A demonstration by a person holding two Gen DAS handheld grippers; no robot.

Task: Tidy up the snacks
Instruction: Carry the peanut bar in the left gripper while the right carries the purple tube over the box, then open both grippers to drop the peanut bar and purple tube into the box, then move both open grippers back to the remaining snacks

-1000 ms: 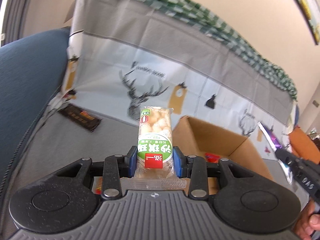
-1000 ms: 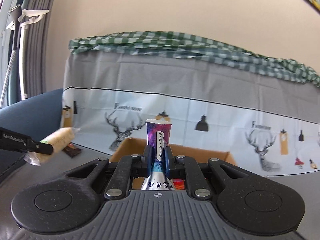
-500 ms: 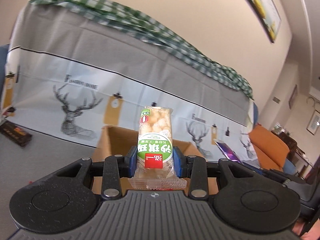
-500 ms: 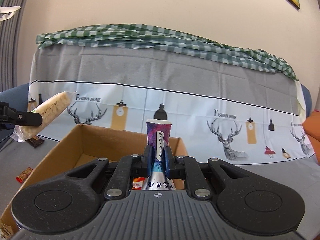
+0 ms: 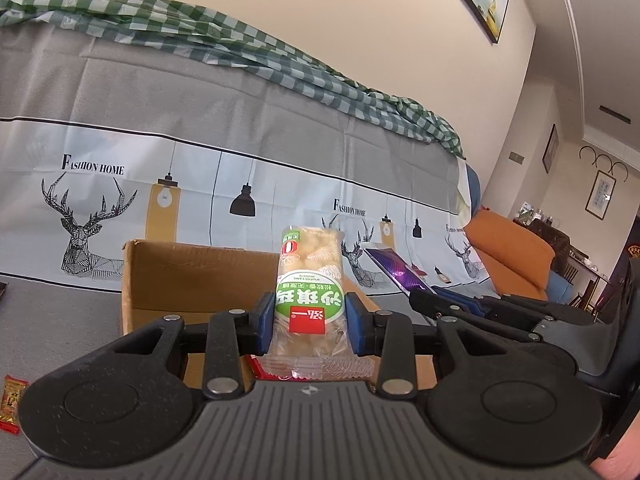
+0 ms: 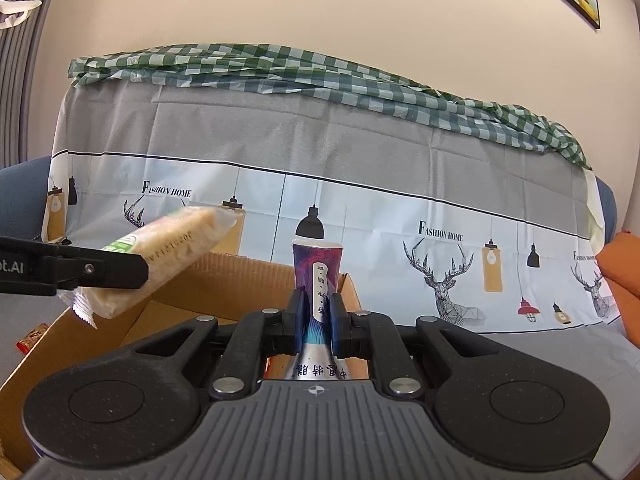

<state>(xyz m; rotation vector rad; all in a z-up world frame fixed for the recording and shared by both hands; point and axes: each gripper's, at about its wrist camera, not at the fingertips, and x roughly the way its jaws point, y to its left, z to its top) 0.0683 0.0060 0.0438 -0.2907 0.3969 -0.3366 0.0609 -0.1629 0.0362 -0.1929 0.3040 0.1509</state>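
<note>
- a clear packet of pale snacks with a green label (image 5: 310,288) is clamped upright between the pads of the left gripper (image 5: 310,320), above the near edge of an open cardboard box (image 5: 168,276).
- a flat purple packet (image 6: 316,276) is pinched in the fully closed right gripper (image 6: 316,320), over the same box.
- the box is set on a grey covered seat (image 5: 60,312); a small red sweet (image 5: 12,404) lies near the seat's left edge.
</note>
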